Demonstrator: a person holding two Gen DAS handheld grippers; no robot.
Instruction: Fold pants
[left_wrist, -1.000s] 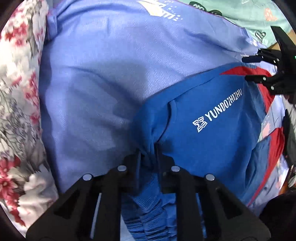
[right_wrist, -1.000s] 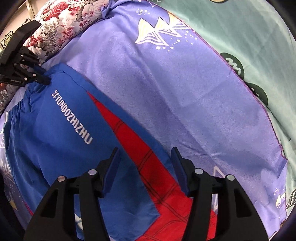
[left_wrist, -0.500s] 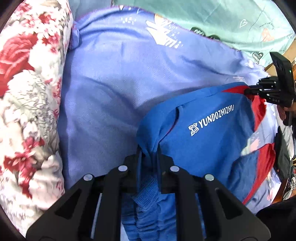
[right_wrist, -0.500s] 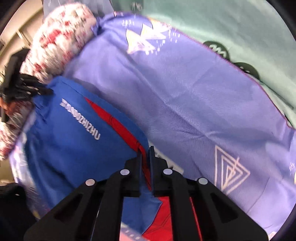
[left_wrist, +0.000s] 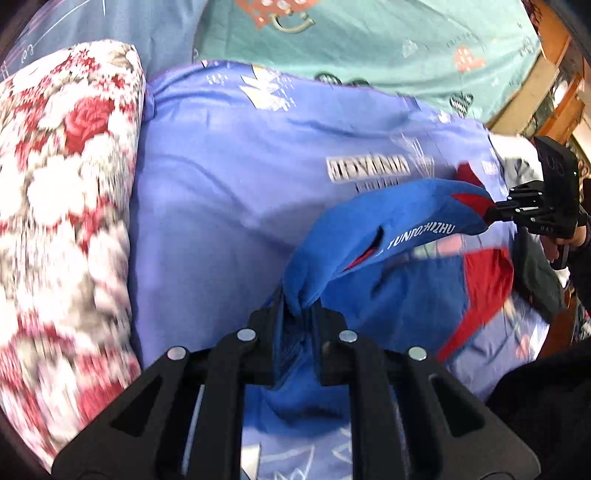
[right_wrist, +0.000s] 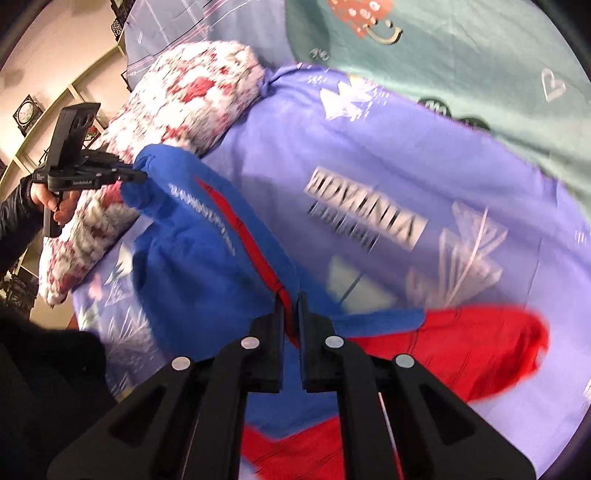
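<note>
Blue pants (left_wrist: 399, 288) with red panels and white lettering hang lifted above a lilac printed sheet (left_wrist: 229, 192). My left gripper (left_wrist: 297, 314) is shut on the bunched blue waistband. My right gripper (right_wrist: 290, 308) is shut on the pants' edge at a red stripe; it also shows at the right of the left wrist view (left_wrist: 491, 214). The left gripper shows at the left of the right wrist view (right_wrist: 138, 175). The pants (right_wrist: 207, 266) stretch between both grippers, and a red leg part (right_wrist: 461, 350) trails on the sheet.
A floral red-and-white pillow (left_wrist: 62, 221) lies along the left of the sheet, also in the right wrist view (right_wrist: 177, 110). A teal patterned cover (left_wrist: 369, 40) lies beyond. Wooden shelving (right_wrist: 44, 122) stands behind. A dark sleeve (right_wrist: 40, 387) is near.
The right gripper closed on the pants' edge. Both grippers then rose, lifting the pants off the sheet; more of the sheet's print and the room now show.
</note>
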